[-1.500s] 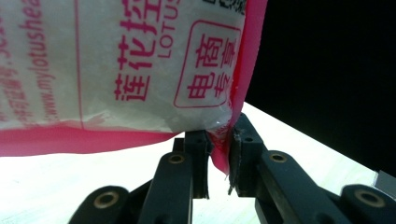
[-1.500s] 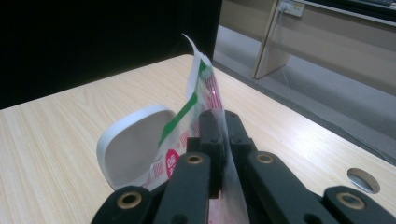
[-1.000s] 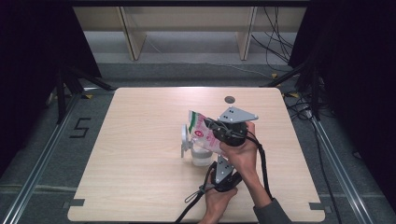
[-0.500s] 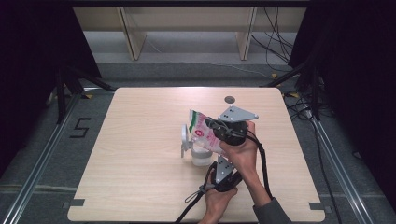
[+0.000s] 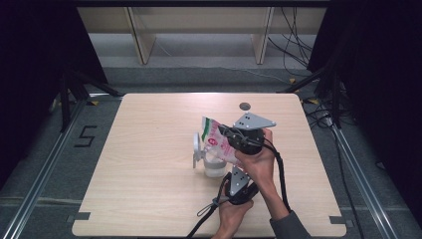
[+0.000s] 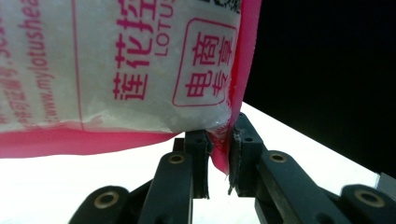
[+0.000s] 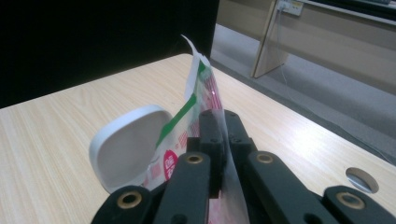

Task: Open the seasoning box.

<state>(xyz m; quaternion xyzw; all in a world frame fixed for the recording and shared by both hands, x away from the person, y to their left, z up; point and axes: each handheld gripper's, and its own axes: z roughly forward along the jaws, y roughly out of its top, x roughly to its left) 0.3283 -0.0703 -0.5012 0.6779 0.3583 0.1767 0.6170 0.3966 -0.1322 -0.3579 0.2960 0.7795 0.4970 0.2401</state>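
Pouch (image 5: 217, 140) count is one: a pink-and-white printed bag, held tilted above a single clear container (image 5: 215, 167) near the middle of the table (image 5: 149, 149). The container's white lid (image 5: 197, 148) stands open just beside the bag. Two grippers hold the bag: the right gripper (image 5: 228, 133) is clamped tight on its upper edge, and the left gripper (image 6: 218, 161) pinches its pink bottom corner. One round hole (image 5: 244, 106) lies farther back on the table.
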